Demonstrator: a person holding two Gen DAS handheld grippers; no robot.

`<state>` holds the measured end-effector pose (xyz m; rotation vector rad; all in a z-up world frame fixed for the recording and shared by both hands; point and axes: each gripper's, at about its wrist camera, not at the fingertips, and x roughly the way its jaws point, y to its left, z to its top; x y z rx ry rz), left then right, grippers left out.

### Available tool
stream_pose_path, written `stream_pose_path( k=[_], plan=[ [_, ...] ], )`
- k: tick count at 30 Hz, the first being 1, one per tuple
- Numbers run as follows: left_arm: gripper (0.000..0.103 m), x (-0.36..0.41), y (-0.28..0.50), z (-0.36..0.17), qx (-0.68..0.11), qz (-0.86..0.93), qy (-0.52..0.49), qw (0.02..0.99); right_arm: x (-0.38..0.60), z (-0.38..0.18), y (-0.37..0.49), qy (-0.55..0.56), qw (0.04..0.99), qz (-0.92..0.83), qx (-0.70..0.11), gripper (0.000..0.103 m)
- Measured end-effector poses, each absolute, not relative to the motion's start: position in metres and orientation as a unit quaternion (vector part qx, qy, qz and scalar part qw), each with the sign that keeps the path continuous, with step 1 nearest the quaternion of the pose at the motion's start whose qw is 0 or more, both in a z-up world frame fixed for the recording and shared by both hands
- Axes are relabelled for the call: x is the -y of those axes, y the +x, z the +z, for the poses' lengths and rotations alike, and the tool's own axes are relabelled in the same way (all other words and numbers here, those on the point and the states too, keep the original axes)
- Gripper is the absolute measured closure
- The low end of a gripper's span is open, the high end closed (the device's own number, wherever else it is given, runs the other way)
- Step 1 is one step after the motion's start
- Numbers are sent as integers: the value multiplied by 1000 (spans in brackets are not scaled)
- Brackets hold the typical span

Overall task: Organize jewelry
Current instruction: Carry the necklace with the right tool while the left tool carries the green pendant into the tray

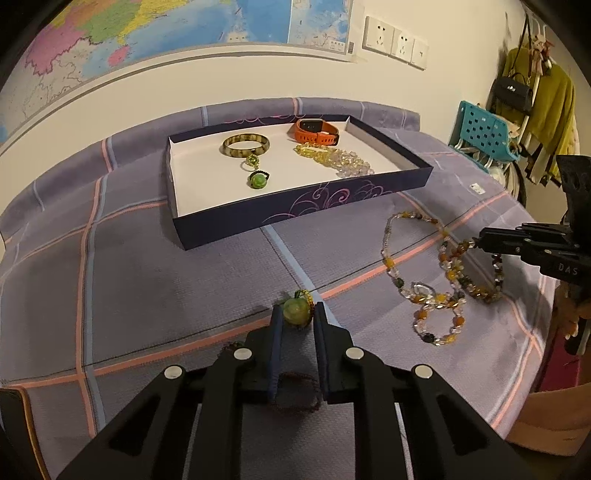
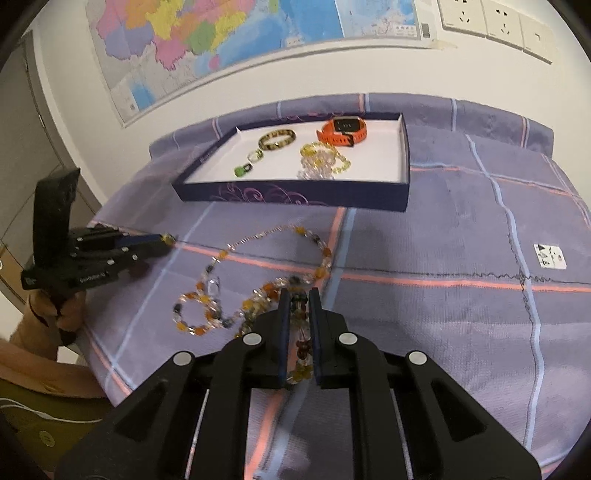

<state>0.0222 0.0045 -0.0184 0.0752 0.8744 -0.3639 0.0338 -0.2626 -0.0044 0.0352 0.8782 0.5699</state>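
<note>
Left tool (image 1: 297,314) pinching green bead (image 1: 296,311), "DAS" on right tool (image 1: 480,242)

The left gripper (image 1: 297,314) closes on a green bead (image 1: 295,311) over a plaid purple cloth (image 1: 147,266). At right, the right gripper (image 1: 476,242) pinches a multicolored necklace (image 1: 436,288) sprawled on the cloth. Behind sits a navy tray (image 1: 295,210) holding a bangle (image 1: 245,144), an orange watch (image 1: 314,132), yellow beads (image 1: 332,158) and a green ring (image 1: 258,180). A map (image 1: 147,33) hangs on the wall.

map (image 1: 147,33) cut off by top edge; necklace (image 2: 301,343) partly hidden between claw fingers
</note>
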Motion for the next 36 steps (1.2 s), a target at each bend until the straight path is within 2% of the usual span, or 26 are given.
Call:
stream_pose_path(
  k=[8,11,22,36],
  plan=[
    [88,-8,19,-12,-414,-176,21,893,266,8,36,44,867,285,-406,93],
    [88,-10,19,-7,-409,-177,17,895,266,18,36,46,872,290,-392,98],
    [88,-11,17,-1,-401,-181,8,898,270,18,41,52,873,282,-395,98],
    [88,-9,21,12,-384,-188,3,904,269,52,47,62,887,295,-351,98]
  ],
)
